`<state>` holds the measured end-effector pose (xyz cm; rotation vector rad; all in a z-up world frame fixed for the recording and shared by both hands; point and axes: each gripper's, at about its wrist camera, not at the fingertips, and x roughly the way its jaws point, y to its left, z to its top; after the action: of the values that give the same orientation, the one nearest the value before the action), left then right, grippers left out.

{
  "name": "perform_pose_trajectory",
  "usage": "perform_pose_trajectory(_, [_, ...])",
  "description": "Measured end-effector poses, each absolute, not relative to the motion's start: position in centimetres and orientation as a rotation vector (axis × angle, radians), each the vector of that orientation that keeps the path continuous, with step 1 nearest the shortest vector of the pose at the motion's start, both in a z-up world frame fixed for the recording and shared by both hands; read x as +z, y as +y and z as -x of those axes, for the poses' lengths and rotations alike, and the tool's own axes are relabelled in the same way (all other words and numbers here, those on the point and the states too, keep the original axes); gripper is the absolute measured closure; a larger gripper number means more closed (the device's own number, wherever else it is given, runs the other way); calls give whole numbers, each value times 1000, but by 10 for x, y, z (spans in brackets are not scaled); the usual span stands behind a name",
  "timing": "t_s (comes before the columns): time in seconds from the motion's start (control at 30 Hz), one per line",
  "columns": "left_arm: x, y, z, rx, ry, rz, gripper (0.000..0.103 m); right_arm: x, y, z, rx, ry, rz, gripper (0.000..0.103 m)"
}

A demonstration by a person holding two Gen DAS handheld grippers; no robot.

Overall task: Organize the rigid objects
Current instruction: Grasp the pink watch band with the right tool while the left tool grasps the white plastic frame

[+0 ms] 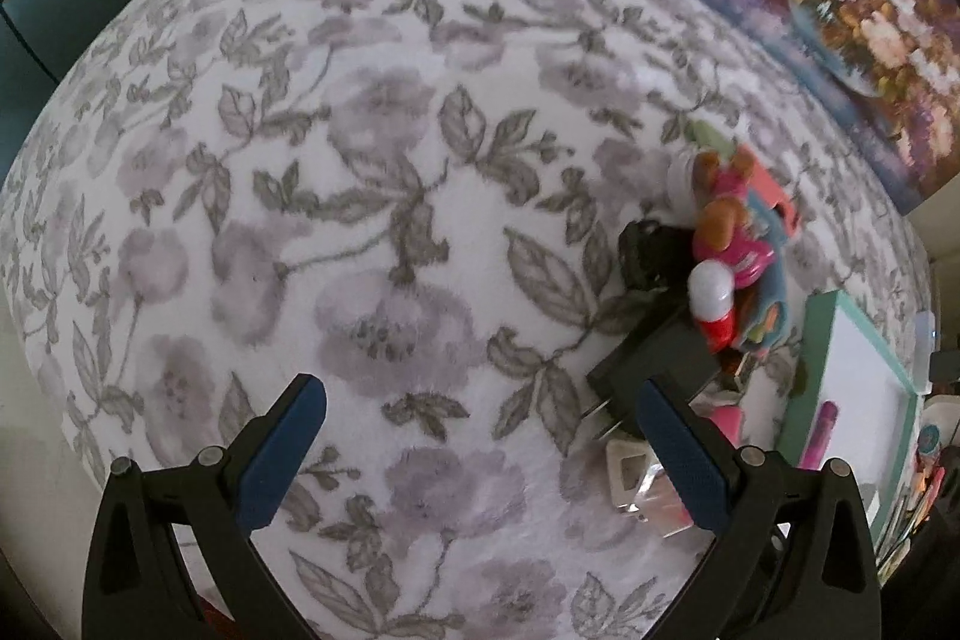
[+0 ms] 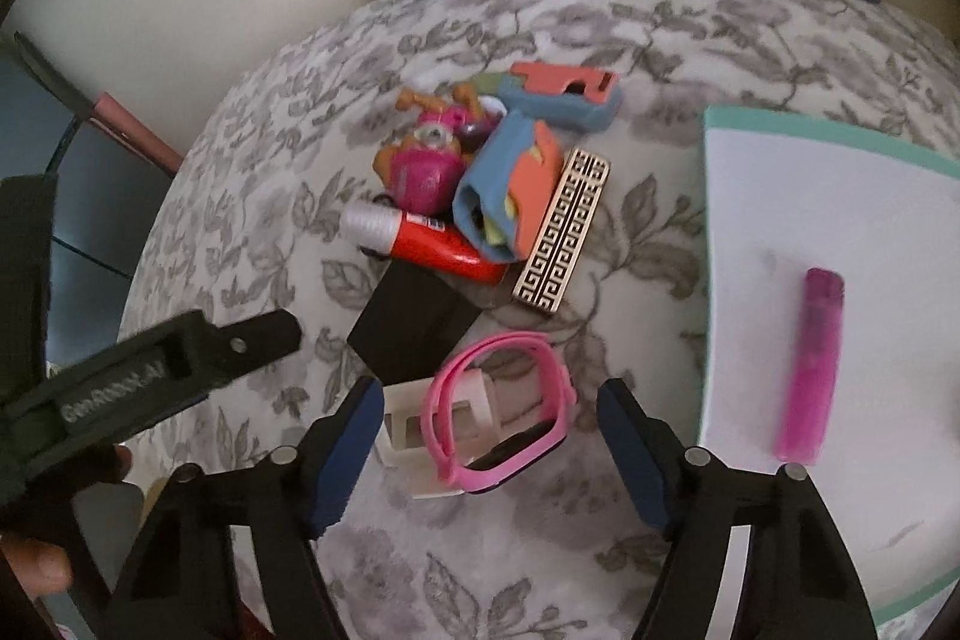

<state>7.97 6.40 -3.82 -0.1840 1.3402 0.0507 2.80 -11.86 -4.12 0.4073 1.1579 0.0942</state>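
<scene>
On the floral bedspread (image 2: 660, 40), near the teal tray's (image 2: 711, 118) left edge, the right gripper (image 2: 489, 436) is hovering wide open around the pink watch (image 2: 498, 412). Looks like it's lining up a grab; next it needs to close. Left gripper (image 1: 480, 436) is idling wide open too, holding nothing.

Black tool (image 2: 489, 448), blue finger pads (image 2: 351, 451)

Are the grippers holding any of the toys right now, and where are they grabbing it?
Nothing is held. The left gripper is open over the flowery cloth. The right gripper is open too, with the pink watch lying between its fingers but not squeezed.
</scene>
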Motion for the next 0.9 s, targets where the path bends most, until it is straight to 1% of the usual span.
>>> perform_pose_trajectory(0.07, [-42, 63, -80, 52, 1349, 187, 0, -45, -117, -29, 100, 1171, -412, 28])
perform_pose_trajectory(0.2, [-44, 62, -80, 44, 1355, 195, 0, -54, -115, -33, 108, 1198, -420, 33])
perform_pose_trajectory(0.57, [-46, 61, -82, 39, 1362, 207, 0, -59, -116, -35, 113, 1205, -447, 34])
perform_pose_trajectory(0.63, [-46, 61, -82, 37, 1364, 208, 0, -58, -118, -34, 114, 1200, -453, 37])
perform_pose_trajectory(0.67, [-45, 61, -82, 35, 1363, 208, 0, -56, -119, -33, 111, 1191, -462, 42])
perform_pose_trajectory(0.9, [-40, 59, -83, 26, 1345, 203, 0, -49, -124, -30, 86, 1180, -447, 43])
